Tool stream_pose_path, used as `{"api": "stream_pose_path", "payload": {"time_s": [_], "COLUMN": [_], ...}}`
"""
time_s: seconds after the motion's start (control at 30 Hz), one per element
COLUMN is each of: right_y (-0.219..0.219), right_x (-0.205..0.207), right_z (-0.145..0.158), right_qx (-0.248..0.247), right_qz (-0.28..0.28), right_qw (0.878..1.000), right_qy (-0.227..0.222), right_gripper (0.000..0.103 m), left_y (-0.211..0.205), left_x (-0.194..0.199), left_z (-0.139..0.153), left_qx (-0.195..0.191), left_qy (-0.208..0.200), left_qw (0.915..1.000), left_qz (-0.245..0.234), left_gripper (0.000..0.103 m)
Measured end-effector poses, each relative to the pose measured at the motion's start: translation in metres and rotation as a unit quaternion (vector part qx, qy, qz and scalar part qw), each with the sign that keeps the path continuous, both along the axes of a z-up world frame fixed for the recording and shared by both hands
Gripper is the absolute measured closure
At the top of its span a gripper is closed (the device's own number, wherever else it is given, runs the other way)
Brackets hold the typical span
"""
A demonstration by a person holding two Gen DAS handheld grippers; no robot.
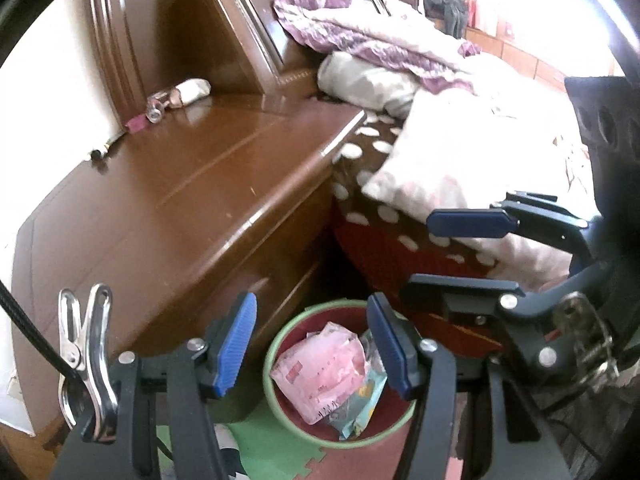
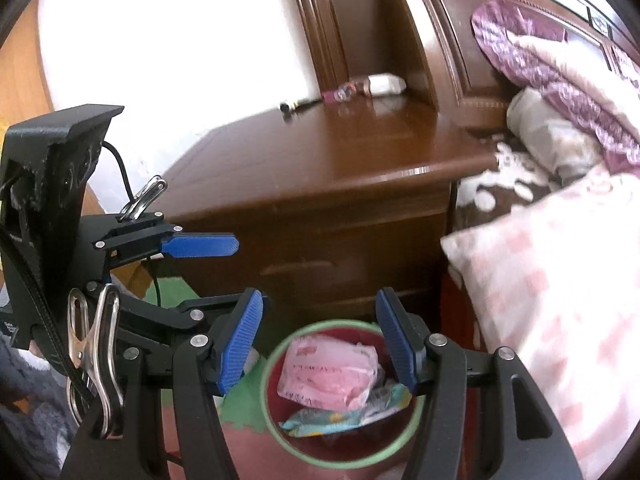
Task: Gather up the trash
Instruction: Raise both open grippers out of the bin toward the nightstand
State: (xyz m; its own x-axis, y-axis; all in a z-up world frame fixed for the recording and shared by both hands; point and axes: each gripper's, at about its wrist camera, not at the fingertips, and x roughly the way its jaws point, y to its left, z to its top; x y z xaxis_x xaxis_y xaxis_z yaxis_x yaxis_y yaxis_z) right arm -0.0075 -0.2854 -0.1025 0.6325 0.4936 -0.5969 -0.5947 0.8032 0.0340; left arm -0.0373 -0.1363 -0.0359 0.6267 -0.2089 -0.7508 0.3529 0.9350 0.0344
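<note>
A round red bin with a green rim [image 1: 280, 408] [image 2: 268, 408] stands on the floor between the nightstand and the bed. In it lie a pink plastic packet [image 1: 320, 372] [image 2: 332, 376] and a teal wrapper [image 1: 360, 404] [image 2: 324, 420]. My left gripper [image 1: 312, 344] is open and empty, above the bin. My right gripper [image 2: 320, 340] is open and empty, also above the bin. The right gripper shows at the right of the left wrist view [image 1: 452, 256]. The left gripper shows at the left of the right wrist view, with one blue finger [image 2: 200, 246] visible.
A brown wooden nightstand [image 1: 180, 192] [image 2: 328, 160] stands behind the bin, with small bottles and a white object [image 1: 188, 92] [image 2: 384, 82] at its back. A bed with a pink pillow [image 1: 460, 160] [image 2: 552, 280] and purple quilt [image 1: 380, 44] is on the right. Foam mats [image 1: 256, 440] cover the floor.
</note>
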Motion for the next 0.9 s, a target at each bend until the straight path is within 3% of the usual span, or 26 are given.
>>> {"api": "stream_pose_path", "payload": {"time_s": [0.6,0.9], "right_y": [0.020,0.042], "right_x": [0.012,0.039], "right_z": [0.046,0.069], "right_qx": [0.067,0.117], "right_qz": [0.021,0.014], "right_qw": [0.997,0.992], "right_qy": [-0.029,-0.038], "right_gripper": [0.042,0.042], "left_y": [0.044,0.080], "left_x": [0.013,0.030], "left_z": [0.054,0.070], "left_qx": [-0.060,-0.060], "left_qy": [-0.038,-0.059], "left_qw": [0.9960,0.9916], "left_qz": [0.056,0.098], "left_gripper": [0.042,0.036]}}
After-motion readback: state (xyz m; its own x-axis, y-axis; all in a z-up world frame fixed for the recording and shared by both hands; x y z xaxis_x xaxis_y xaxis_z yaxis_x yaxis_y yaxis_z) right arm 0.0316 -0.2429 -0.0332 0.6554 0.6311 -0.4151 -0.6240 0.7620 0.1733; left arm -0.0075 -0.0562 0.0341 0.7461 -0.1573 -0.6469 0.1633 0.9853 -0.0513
